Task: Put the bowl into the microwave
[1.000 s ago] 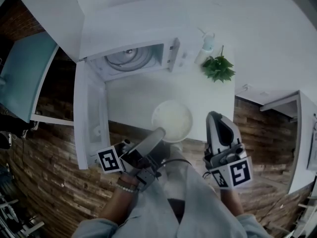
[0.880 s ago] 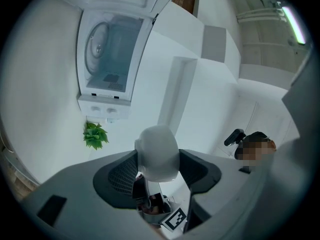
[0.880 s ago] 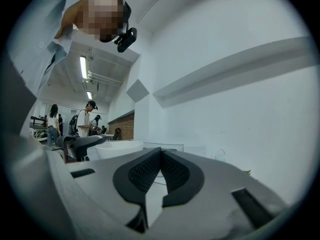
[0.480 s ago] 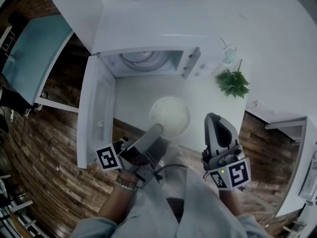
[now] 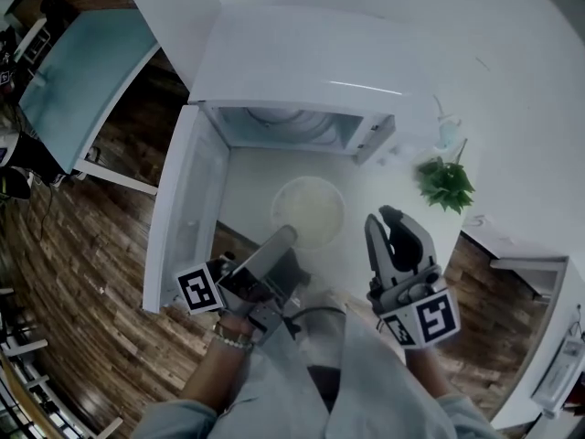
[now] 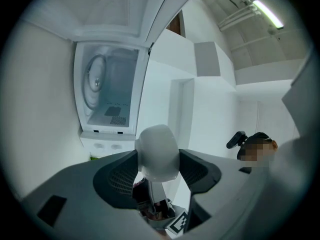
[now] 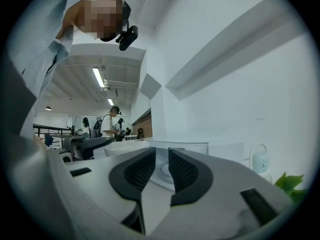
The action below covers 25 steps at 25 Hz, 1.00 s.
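While looking down from the head view, found bowl (image 5: 309, 210) near the front edge of the desk (image 5: 249, 183), just before the microwave (image 5: 302, 62), its door (image 5: 187, 210) swung left. Found left tool (image 5: 281, 238) clamped on the bowl's near rim. Logged right tool (image 5: 384, 218) just right of bowl: jaws slightly apart, just been opening, nothing between.

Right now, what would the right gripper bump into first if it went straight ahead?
Most likely the microwave: the right gripper, whose jaws have just been opening with nothing between them, points at the open front. The bowl sits just left of that line, though depth is unclear.
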Available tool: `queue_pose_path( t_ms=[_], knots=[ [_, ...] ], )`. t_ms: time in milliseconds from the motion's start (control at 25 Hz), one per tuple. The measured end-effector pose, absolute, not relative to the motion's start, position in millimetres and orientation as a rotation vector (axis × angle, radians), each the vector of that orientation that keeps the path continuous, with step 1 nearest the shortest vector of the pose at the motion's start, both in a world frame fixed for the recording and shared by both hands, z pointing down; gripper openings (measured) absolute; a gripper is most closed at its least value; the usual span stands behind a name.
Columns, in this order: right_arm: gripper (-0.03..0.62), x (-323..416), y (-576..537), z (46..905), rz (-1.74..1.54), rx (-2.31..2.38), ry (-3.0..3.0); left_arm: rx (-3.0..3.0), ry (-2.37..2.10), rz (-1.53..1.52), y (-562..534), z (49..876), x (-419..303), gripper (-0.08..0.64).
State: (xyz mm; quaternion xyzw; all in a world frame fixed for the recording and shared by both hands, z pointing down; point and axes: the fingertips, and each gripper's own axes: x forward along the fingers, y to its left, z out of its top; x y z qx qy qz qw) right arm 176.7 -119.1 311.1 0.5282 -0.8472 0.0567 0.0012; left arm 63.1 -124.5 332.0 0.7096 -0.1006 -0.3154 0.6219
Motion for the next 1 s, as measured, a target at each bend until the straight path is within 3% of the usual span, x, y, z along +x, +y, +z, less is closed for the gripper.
queue_pose_path(
  t_ms=[560,1000],
  knots=[
    [0.298,114,-157,340,0.23,1.257,-2.726,1.607,-0.351,-0.817,-170,343,45,0.255],
    [0.383,84,-172,362,0.175,1.062,-2.715,1.575,-0.394,-0.843,-185,353,50,0.255]
  ],
)
